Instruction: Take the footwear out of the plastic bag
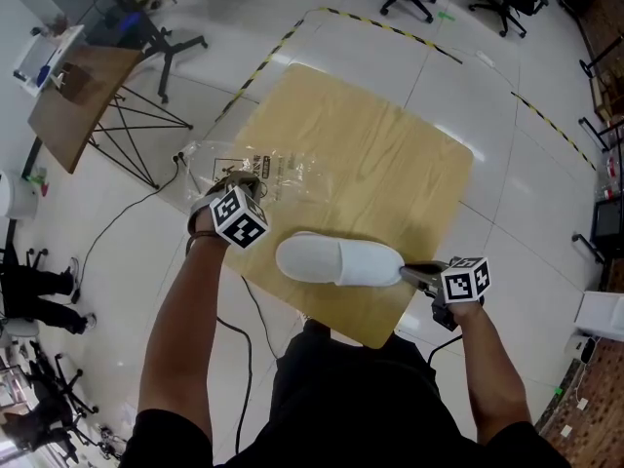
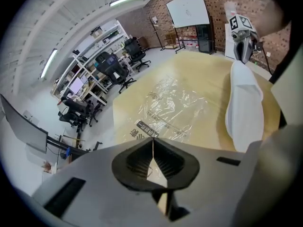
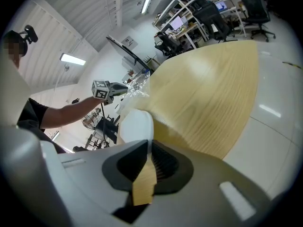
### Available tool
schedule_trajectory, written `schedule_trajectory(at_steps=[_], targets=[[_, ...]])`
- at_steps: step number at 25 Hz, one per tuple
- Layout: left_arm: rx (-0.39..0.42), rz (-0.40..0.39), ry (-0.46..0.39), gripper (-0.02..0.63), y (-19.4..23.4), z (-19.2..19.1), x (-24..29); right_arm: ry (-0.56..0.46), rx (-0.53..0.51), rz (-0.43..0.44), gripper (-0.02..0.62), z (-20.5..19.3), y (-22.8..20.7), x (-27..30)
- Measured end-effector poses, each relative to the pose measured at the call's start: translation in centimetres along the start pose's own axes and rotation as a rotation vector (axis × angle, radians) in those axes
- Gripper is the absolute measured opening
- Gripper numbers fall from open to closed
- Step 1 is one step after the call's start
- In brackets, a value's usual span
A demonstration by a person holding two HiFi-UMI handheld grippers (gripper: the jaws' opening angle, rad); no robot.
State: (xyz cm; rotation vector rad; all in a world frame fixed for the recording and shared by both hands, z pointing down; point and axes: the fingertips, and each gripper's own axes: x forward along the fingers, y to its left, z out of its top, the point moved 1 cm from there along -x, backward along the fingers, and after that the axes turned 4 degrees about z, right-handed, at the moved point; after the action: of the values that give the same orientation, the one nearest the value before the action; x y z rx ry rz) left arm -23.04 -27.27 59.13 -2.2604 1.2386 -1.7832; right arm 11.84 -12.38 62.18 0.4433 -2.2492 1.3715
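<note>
Fingers of the left gripper [image 1: 242, 183] press together on the edge of the clear plastic bag [image 1: 283, 174]. The right gripper [image 1: 408, 272] pinches one end of the white slipper [image 1: 339, 259], which lies out of the bag on the wooden table [image 1: 390, 154].

From the left gripper [image 2: 152, 144], the bag [image 2: 170, 108] lies flat, the slipper [image 2: 244, 108] to its right, and office chairs [image 2: 113, 70] stand behind.

From the right gripper [image 3: 149, 145], the slipper [image 3: 137, 124] hides part of the table [image 3: 208, 93].

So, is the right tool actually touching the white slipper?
Touching. The right gripper view shows the right tool closed on the edge of the white slipper; the head view shows its tip meeting the slipper's end.
</note>
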Motion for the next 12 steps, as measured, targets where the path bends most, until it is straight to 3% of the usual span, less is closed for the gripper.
schedule_trajectory(at_steps=[3,8,12], targets=[[-0.030,-0.024,-0.041,0.011,-1.1,2.9,0.6,-0.001,0.001,0.000,0.031,0.0,0.2,0.3],[-0.156,-0.088,-0.112,0.012,-3.9,8.6,1.8,-0.005,0.002,-0.001,0.031,-0.1,0.5,0.8],[-0.143,-0.167,-0.133,0.012,-7.4,12.5,3.1,-0.007,0.000,-0.006,0.032,0.5,0.6,0.8]])
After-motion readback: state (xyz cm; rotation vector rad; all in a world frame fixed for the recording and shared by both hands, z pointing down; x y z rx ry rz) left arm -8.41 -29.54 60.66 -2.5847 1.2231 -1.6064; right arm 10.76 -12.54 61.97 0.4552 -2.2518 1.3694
